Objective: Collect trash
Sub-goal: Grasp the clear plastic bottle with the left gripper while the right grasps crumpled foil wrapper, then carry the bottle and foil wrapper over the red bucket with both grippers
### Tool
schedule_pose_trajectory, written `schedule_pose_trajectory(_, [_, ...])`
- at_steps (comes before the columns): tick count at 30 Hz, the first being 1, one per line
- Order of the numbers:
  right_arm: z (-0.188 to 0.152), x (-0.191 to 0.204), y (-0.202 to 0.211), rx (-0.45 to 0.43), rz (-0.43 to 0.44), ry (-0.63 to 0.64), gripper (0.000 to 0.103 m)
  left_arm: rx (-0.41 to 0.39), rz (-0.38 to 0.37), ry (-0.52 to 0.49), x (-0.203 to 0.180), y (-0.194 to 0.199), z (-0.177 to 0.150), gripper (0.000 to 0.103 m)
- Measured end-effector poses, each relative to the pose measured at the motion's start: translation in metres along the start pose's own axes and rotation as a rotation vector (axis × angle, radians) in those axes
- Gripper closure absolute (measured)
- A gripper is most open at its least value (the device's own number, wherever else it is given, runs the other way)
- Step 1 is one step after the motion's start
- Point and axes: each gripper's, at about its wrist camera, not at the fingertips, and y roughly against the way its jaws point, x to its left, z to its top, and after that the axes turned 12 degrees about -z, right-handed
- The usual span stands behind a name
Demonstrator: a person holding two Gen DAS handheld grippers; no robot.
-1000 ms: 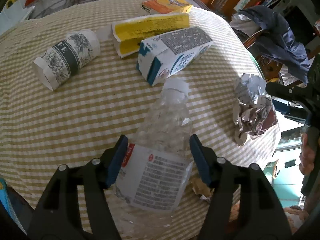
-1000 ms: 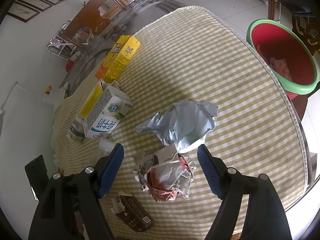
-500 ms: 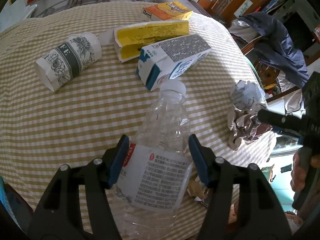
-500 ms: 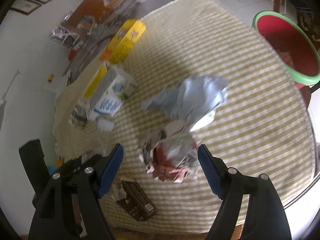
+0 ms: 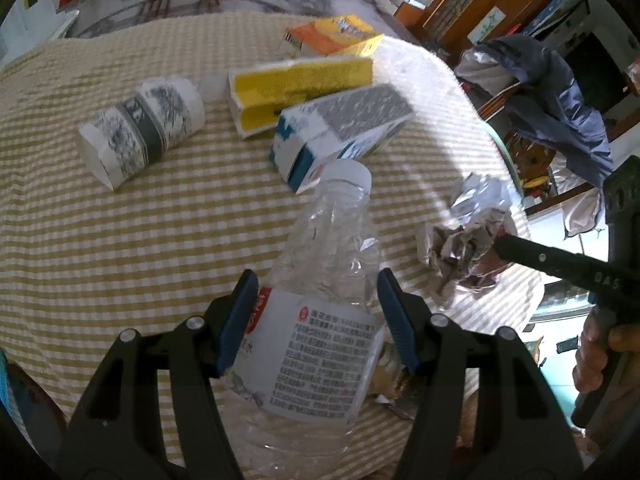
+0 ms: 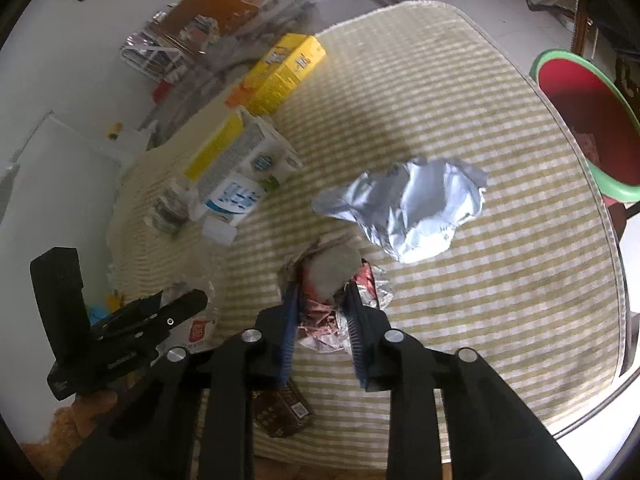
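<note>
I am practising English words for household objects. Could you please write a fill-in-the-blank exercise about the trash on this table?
1. The left gripper holds a clear plastic bottle with a ____ cap.
2. The right gripper, its jaws closing, clamps a crumpled red and silver ____.
3. The checked tablecloth is beige and ____.
4. Beyond the table edge stands a red tub with a ____ rim.

Missing words: white; wrapper; white; green

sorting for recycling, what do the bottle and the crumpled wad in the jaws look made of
Bottle: thin clear plastic, glossy; see-through, dented walls, paper-like printed label.
Wad: probably foil-lined wrapper; silver, shiny creases with red print, though the grey patch on top looks dull and could be paper.
</note>
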Motion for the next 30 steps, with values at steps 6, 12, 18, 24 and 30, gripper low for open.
schedule_pose_trajectory(6, [0.006, 0.006, 0.016, -0.069, 0.009, 0.023, 0.081, -0.066, -0.014, -0.021, -0.013, 0.017, 0.013, 0.044])
schedule_pose_trajectory(12, [0.01, -0.002, 0.02, -0.088, 0.016, -0.003, 0.081, -0.1, -0.027, -0.016, -0.022, 0.023, 0.023, 0.044])
schedule_pose_trajectory(18, [0.017, -0.004, 0.023, -0.098, 0.027, 0.001, 0.081, -0.1, -0.033, -0.006, -0.024, 0.019, 0.026, 0.044])
schedule_pose_trajectory(24, [0.02, -0.004, 0.019, -0.087, 0.048, 0.017, 0.081, -0.108, -0.026, 0.01, -0.023, 0.018, 0.026, 0.044])
schedule_pose_trajectory(30, [0.028, -0.008, 0.02, -0.106, 0.073, 0.017, 0.081, -0.12, -0.012, 0.033, -0.024, 0.018, 0.028, 0.044])
